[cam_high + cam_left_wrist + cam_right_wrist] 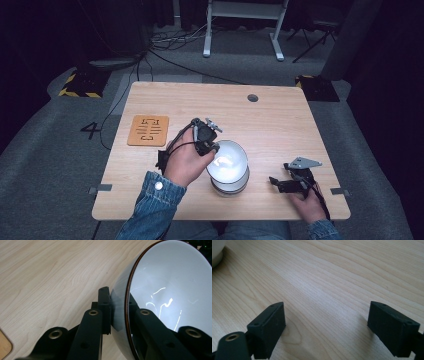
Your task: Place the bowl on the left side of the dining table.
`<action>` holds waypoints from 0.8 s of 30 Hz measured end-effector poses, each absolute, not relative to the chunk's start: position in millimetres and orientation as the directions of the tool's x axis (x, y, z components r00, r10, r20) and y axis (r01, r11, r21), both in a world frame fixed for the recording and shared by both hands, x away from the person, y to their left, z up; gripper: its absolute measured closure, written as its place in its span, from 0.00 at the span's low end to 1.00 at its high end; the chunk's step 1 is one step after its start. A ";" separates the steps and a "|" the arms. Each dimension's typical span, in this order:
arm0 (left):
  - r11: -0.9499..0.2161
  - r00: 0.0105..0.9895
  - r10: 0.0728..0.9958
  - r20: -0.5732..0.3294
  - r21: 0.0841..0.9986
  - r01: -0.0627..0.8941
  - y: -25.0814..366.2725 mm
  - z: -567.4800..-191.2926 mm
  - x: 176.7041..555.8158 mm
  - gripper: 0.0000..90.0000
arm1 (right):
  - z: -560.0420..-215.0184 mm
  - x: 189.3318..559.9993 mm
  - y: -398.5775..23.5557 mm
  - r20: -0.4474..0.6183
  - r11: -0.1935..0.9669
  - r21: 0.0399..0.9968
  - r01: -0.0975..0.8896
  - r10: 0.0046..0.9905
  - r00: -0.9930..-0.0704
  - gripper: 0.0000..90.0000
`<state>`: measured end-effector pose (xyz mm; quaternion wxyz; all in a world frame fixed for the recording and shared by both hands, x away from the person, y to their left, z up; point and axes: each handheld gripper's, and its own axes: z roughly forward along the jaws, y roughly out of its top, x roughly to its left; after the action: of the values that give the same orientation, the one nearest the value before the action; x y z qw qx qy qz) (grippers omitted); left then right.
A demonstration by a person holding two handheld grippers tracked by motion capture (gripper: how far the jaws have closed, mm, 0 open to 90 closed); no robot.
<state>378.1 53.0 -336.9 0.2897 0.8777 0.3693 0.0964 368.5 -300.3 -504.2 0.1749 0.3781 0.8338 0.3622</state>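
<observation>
A pale wooden desk (pixel 280 125) stands on grey carpet in a dark room. Near its front edge, the left gripper (pixel 119 312) is clamped on the rim of a white bowl (pixel 229 161) tilted above stacked bowls (pixel 230 186). The right gripper view shows the right gripper (pixel 327 322) with jaws apart over bare wood.

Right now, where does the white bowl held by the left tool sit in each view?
High view: the white bowl sits centre-bottom, tilted above a stack of bowls, its rim pinched by the left tool.
Left gripper view: right half, rim between the jaws.
Right gripper view: the held bowl cannot be told; a white curved edge at top left may be the stack.
Shared landmark: the pale wooden table.
</observation>
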 end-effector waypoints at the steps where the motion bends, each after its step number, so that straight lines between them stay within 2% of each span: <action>1: -0.551 0.704 0.709 -0.048 0.585 0.595 55.6 -336.3 379.8 0.91 | -504.2 368.5 -300.3 -0.018 0.452 0.736 0.504 0.757 -0.653 0.16; 24: -0.440 0.595 0.801 -0.068 0.608 0.661 114.3 -321.8 416.4 0.90 | -504.3 368.4 -299.9 -0.017 0.446 0.737 0.508 0.764 -0.646 0.16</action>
<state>416.4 114.3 -321.8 0.3017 0.8406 0.4346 0.1157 368.4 -299.9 -504.3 0.1766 0.3822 0.8317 0.3621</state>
